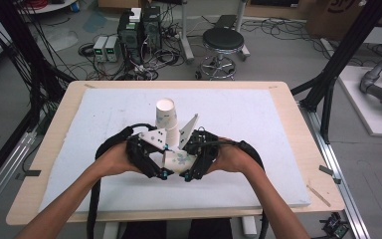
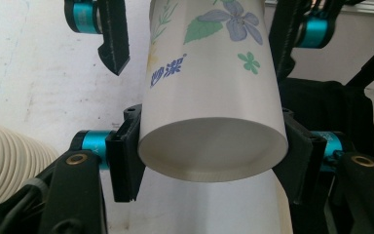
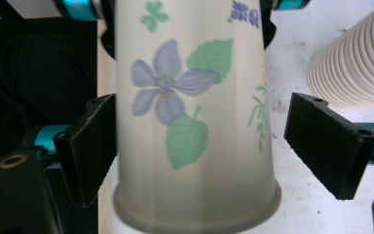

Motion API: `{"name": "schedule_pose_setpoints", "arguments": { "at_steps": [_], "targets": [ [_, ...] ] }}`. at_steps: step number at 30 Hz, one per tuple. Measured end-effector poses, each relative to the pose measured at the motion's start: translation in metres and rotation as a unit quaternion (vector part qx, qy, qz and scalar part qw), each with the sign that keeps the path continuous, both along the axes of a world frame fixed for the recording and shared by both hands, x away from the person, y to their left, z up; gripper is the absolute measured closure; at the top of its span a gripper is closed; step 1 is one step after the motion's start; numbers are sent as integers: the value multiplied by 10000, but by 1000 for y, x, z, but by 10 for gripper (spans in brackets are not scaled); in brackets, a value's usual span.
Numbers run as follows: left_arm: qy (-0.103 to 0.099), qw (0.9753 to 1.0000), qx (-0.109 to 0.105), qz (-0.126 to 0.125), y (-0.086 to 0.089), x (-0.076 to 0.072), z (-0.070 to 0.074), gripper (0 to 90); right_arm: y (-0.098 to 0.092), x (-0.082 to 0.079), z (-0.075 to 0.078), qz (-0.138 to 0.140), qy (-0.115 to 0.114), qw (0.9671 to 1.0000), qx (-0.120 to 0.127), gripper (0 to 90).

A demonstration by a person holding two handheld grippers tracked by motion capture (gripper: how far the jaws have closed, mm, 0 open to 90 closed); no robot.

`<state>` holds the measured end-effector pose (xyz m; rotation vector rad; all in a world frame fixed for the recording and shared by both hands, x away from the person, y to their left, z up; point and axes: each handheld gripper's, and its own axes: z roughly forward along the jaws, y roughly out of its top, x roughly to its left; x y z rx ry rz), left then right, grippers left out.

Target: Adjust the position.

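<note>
A white paper cup (image 1: 178, 160) printed with blue flowers and green leaves lies level above the middle of the table, between both grippers. My left gripper (image 1: 162, 172) is shut on its base end, and in the left gripper view the jaws of this gripper (image 2: 209, 165) press both sides of the cup (image 2: 209, 97). My right gripper (image 1: 188, 175) stands open around the rim end. In the right gripper view one jaw of that gripper (image 3: 209, 146) touches the cup (image 3: 190, 122) and the other stands well clear.
A stack of upturned paper cups (image 1: 165, 117) stands on the white mat (image 1: 258, 129) just behind the grippers, and also appears as the ribbed stack (image 2: 5, 156) (image 3: 360, 63). A stool (image 1: 222, 42) and computers (image 1: 139, 30) sit on the floor beyond the table.
</note>
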<state>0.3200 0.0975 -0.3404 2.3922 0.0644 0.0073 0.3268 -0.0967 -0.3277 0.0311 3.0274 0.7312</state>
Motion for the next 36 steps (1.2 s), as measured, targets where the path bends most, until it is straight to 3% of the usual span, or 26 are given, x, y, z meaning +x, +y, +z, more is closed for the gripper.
{"name": "schedule_pose_setpoints", "arguments": {
  "at_steps": [6, 7, 11, 12, 17, 21, 22, 24, 25, 26, 27, 28, 32, 33, 34, 36],
  "targets": [
    [47, 9999, -101, 63, 3, 0, -3, 368, -3, 0, 4, 18, 7, 9999, 157, 143],
    [96, 9996, -242, 97, 5, -1, -6, 367, -5, -1, 6, -2, 3, 9997, 236, 143],
    [40, 9995, -273, 161, 11, -3, -11, 367, -12, 0, 10, -30, -8, 9984, 556, 143],
    [78, 9988, -415, 253, 15, -5, -14, 367, -14, 0, 12, -36, 1, 9982, 596, 143],
    [51, 9981, -527, 324, 25, -6, -19, 367, -27, 2, 12, -175, 0, 9950, 985, 143],
    [99, 9948, -897, 471, 38, -8, -24, 367, -36, 2, 14, -269, -40, 9925, 1188, 144],
    [99, 9948, -897, 471, 38, -8, -24, 366, -36, 2, 14, -269, -40, 9925, 1188, 144],
    [82, 9909, -1215, 575, 45, -10, -26, 366, -43, 1, 15, -311, -65, 9890, 1444, 144],
    [82, 9909, -1215, 575, 45, -10, -26, 366, -43, 1, 15, -311, -65, 9890, 1444, 144],
    [112, 9864, -1524, 606, 50, -11, -27, 366, -49, 2, 15, -372, -54, 9859, 1631, 144],
    [135, 9839, -1653, 665, 51, -13, -28, 366, -52, 2, 14, -408, -59, 9841, 1728, 144],
    [113, 9830, -1704, 676, 53, -13, -28, 366, -55, 2, 14, -451, -33, 9824, 1811, 144],
    [110, 9756, -2072, 722, 58, -14, -32, 366, -64, 1, 11, -534, -48, 9754, 2140, 144],
    [110, 9756, -2072, 722, 58, -14, -32, 366, -66, 0, 10, -541, -46, 9737, 2212, 144],
    [103, 9713, -2262, 732, 60, -16, -35, 366, -68, 0, 8, -575, -51, 9716, 2295, 144],
    [82, 9674, -2418, 742, 61, -17, -38, 366, -71, -1, 4, -615, -24, 9678, 2443, 145]
  ]
}}
